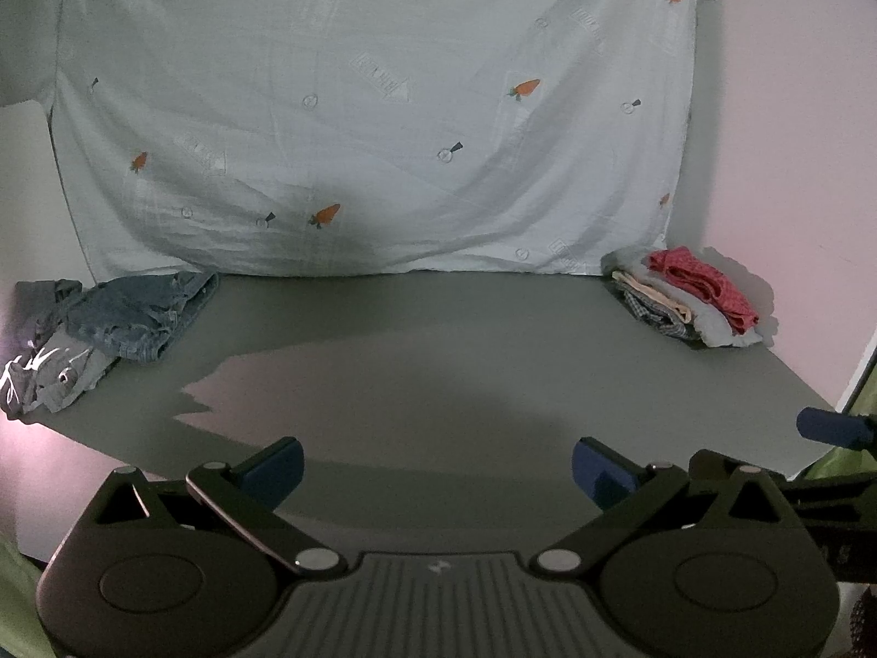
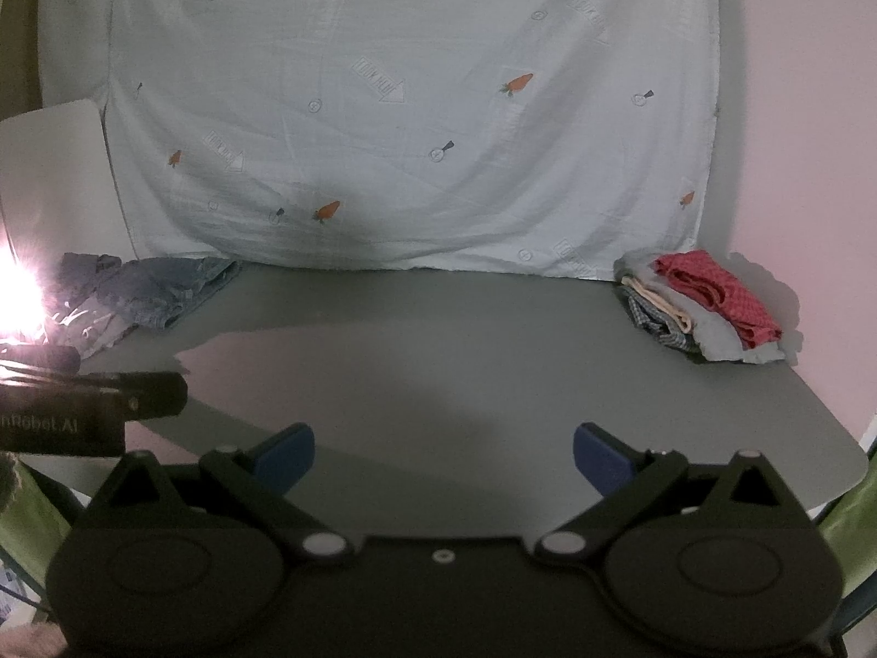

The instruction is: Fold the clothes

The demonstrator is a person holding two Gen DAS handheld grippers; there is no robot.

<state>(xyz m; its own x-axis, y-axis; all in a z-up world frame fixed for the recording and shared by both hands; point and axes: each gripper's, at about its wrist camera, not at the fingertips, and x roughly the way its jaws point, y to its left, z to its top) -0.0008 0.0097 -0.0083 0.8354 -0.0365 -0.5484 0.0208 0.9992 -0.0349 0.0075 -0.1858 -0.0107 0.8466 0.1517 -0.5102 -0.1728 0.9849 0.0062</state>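
A loose heap of unfolded clothes (image 1: 109, 323) (image 2: 142, 296), blue denim on top of grey pieces, lies at the table's back left. At the back right sits a folded stack (image 1: 690, 301) (image 2: 707, 307) with a red garment on top. My left gripper (image 1: 437, 471) hovers open over the near edge of the grey table (image 1: 438, 362), holding nothing. My right gripper (image 2: 443, 458) is likewise open and bare above the table (image 2: 438, 351). Both are well short of either pile. The left gripper's black body (image 2: 87, 400) shows at the left of the right wrist view.
A pale sheet printed with carrots (image 1: 372, 109) (image 2: 394, 109) hangs behind the table. Pink wall (image 1: 795, 164) closes the right side. A bright glare (image 2: 16, 285) washes out the far left. Green fabric (image 2: 855, 499) shows below the table's right edge.
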